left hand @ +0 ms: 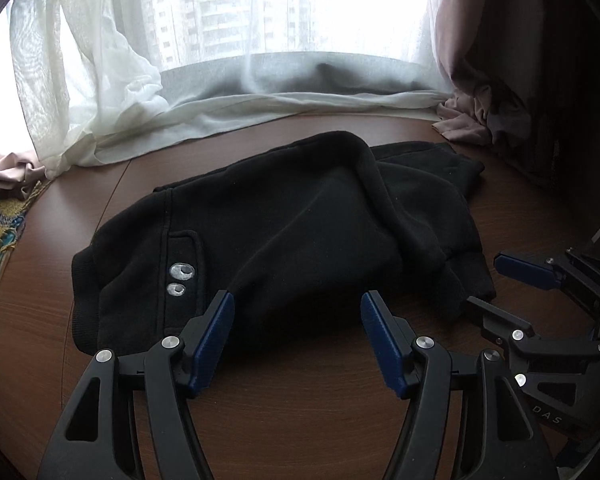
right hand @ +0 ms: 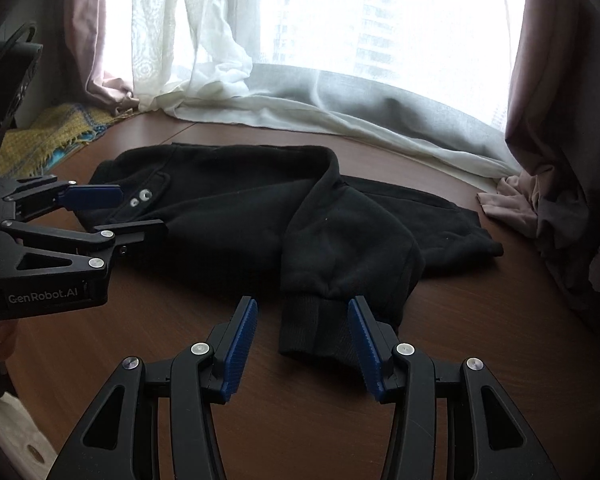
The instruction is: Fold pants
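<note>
Black pants (left hand: pixel 292 224) lie partly folded on a dark wooden table (left hand: pixel 300 400), with a small pocket and two silver eye marks (left hand: pixel 180 278) near the waistband at the left. My left gripper (left hand: pixel 298 312) is open and empty at the pants' near edge. My right gripper (right hand: pixel 302 316) is open, its fingers either side of a ribbed leg cuff (right hand: pixel 316 332) without closing on it. In the right wrist view the pants (right hand: pixel 240 216) spread across the table (right hand: pixel 300 420). The left gripper (right hand: pixel 112 210) shows at the left there, and the right gripper (left hand: pixel 496 280) shows at the right in the left wrist view.
White sheer curtains (left hand: pixel 160 112) drape onto the table's far edge under a bright window. Pink curtains (right hand: pixel 548 184) bunch at the right. A yellow and blue fringed cloth (left hand: pixel 0 240) lies at the table's left edge.
</note>
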Tool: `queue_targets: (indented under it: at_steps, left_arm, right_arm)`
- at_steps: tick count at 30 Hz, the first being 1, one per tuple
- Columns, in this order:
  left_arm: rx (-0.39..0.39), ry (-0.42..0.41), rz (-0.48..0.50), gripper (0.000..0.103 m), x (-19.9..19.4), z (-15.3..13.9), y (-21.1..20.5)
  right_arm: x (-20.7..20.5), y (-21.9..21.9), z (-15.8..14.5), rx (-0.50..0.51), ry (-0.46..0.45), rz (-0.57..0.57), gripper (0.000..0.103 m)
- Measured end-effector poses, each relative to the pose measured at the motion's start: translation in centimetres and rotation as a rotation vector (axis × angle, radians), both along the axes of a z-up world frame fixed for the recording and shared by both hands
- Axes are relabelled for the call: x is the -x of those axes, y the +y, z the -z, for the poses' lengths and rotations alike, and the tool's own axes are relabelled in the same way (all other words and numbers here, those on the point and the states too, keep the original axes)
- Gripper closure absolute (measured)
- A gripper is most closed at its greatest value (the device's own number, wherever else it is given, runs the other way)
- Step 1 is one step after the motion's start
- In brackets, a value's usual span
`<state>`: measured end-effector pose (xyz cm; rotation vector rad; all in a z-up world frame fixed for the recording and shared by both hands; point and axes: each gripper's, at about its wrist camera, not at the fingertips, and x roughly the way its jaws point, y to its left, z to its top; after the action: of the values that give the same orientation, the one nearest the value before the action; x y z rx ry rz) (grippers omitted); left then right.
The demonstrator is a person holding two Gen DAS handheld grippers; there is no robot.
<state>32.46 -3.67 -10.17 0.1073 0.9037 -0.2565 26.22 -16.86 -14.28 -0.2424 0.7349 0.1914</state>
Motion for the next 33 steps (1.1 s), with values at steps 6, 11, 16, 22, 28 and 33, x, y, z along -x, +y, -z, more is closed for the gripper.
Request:
queue_targets:
  at_steps: [6,11,16,22,28,33]
  left_arm:
    - [-0.018,0.036,0.006,0.038,-0.5,1.2,-0.2]
    - [-0.027,0.055,0.023,0.038,-0.8,1.7,-0.3]
    - [-0.033,0.068,0.028,0.038,-1.0,2.1,-0.4]
    - [-0.033,0.067,0.023,0.038,-1.1,2.3,-0.3]
    - [-0.037,0.035,0.026,0.038,-1.0,1.6,-0.4]
    - [-0.023,-0.029,0.039,0.038,-1.4,-0.3,-0.6]
  right_arm:
    - [-0.8,-0.1,2.5,-0.006,0.047,0.009,0.055]
    - [-1.1,0.3,3.8,0.031,0.053,0.016,0.056]
    - [-1.6,0.5,4.6,0.051,0.068,0.015,0.06]
    - [-2.3,0.1,5.2,0.057,0.105,0.019,0.084]
    - [-2.1,-1.4,2.5,-0.016,0.062,0.04,0.095]
    - [-2.9,-3.9,-1.9,-0.103,0.002,0.091,0.095]
